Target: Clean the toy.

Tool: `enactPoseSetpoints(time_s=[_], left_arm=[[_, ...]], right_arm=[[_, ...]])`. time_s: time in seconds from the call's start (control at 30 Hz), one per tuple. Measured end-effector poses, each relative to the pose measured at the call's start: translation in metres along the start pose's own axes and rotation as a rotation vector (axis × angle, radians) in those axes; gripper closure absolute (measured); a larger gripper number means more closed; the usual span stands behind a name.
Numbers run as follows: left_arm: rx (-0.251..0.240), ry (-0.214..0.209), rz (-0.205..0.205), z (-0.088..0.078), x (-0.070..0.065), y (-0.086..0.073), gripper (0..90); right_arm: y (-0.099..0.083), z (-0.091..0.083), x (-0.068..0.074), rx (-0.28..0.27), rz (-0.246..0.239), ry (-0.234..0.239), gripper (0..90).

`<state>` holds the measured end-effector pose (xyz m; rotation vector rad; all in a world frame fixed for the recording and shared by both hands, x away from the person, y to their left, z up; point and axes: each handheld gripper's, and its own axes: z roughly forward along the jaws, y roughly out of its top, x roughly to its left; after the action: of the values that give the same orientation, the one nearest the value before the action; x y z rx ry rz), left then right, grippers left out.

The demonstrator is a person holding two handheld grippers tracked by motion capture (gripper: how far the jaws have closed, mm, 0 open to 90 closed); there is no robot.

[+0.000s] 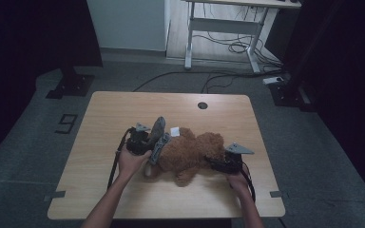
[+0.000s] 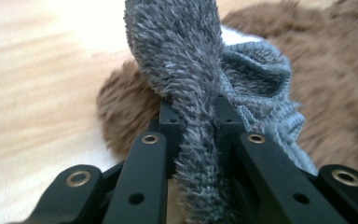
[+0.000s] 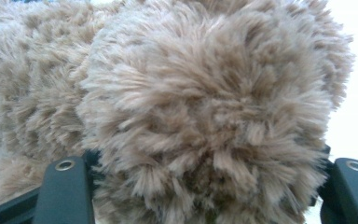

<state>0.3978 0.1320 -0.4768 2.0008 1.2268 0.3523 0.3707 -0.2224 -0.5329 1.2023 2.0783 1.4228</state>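
A brown plush bear point(image 1: 190, 154) lies on its side in the middle of the wooden table point(image 1: 123, 109), with a white tag point(image 1: 175, 131) at its upper edge. My left gripper point(image 1: 153, 142) sits at the bear's left end, shut on a grey fuzzy sock point(image 1: 159, 127). In the left gripper view the left gripper point(image 2: 196, 112) pinches the sock's fluffy part point(image 2: 177, 56). The sock's ribbed knit part point(image 2: 265, 84) bunches to the right, against the bear's fur point(image 2: 335, 84). My right gripper point(image 1: 215, 161) is shut on the bear's right end, where fur point(image 3: 205, 107) bulges between the jaws of the right gripper point(image 3: 205, 182).
A round cable hole point(image 1: 202, 105) sits near the table's far edge. Beyond the table a white-legged desk point(image 1: 223, 28) stands over loose cables point(image 1: 237, 47) on the floor. Black stand bases point(image 1: 71, 85) flank the table at the back left and back right.
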Motion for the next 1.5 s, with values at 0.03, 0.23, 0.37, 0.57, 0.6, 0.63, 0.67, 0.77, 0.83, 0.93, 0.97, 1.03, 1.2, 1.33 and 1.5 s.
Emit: enactPoseSetpoints(time_s=[0.03, 0.23, 0.37, 0.57, 0.6, 0.63, 0.67, 0.77, 0.83, 0.93, 0.97, 1.03, 1.2, 1.33, 1.5], left_arm=[[0.002, 0.002, 0.002, 0.000, 0.001, -0.004, 78.2], [-0.007, -0.020, -0.009, -0.007, 0.002, -0.014, 78.0], [-0.017, -0.046, -0.007, -0.010, -0.003, -0.011, 78.0], [-0.036, -0.059, 0.008, -0.012, -0.006, 0.006, 78.1], [-0.035, -0.052, 0.010, -0.010, -0.005, 0.010, 78.1], [-0.034, -0.046, 0.010, -0.009, -0.003, 0.012, 78.1], [-0.034, -0.038, 0.008, -0.007, 0.000, 0.017, 78.1], [-0.083, -0.018, 0.020, -0.011, 0.002, 0.028, 78.0], [-0.132, -0.018, 0.055, -0.019, -0.006, 0.042, 78.0], [-0.148, -0.041, 0.103, -0.020, -0.025, 0.063, 77.9], [-0.146, -0.048, 0.113, -0.018, -0.031, 0.068, 77.9], [-0.109, -0.053, 0.150, -0.005, -0.049, 0.080, 77.8], [0.014, -0.030, 0.163, 0.033, -0.060, 0.077, 77.6], [-0.004, -0.056, 0.144, 0.035, -0.057, 0.061, 78.1], [-0.030, -0.073, 0.145, 0.029, -0.061, 0.044, 78.5]], right_arm=[[0.000, 0.000, 0.000, 0.003, 0.003, 0.002, 30.4], [0.000, -0.001, -0.002, 0.011, 0.013, 0.008, 30.5], [0.001, 0.000, 0.001, -0.004, 0.003, 0.001, 37.2], [0.003, 0.008, 0.007, -0.054, -0.028, -0.036, 42.4], [0.005, 0.012, 0.008, -0.058, -0.025, -0.047, 42.8], [0.007, 0.016, 0.009, -0.062, -0.026, -0.060, 43.2], [0.008, 0.019, 0.010, -0.065, -0.025, -0.073, 43.4], [0.013, 0.031, 0.009, -0.078, -0.004, -0.102, 43.6], [0.015, 0.037, 0.010, -0.082, -0.005, -0.107, 43.4], [0.017, 0.042, 0.012, -0.080, -0.014, -0.106, 41.9], [0.016, 0.041, 0.012, -0.081, -0.019, -0.104, 41.2], [0.014, 0.040, 0.012, -0.082, -0.024, -0.100, 39.5], [0.008, 0.033, 0.007, -0.069, -0.020, -0.070, 32.3], [0.008, 0.028, 0.005, -0.038, -0.019, -0.048, 22.9], [0.009, 0.019, 0.002, -0.020, 0.025, -0.004, 13.5]])
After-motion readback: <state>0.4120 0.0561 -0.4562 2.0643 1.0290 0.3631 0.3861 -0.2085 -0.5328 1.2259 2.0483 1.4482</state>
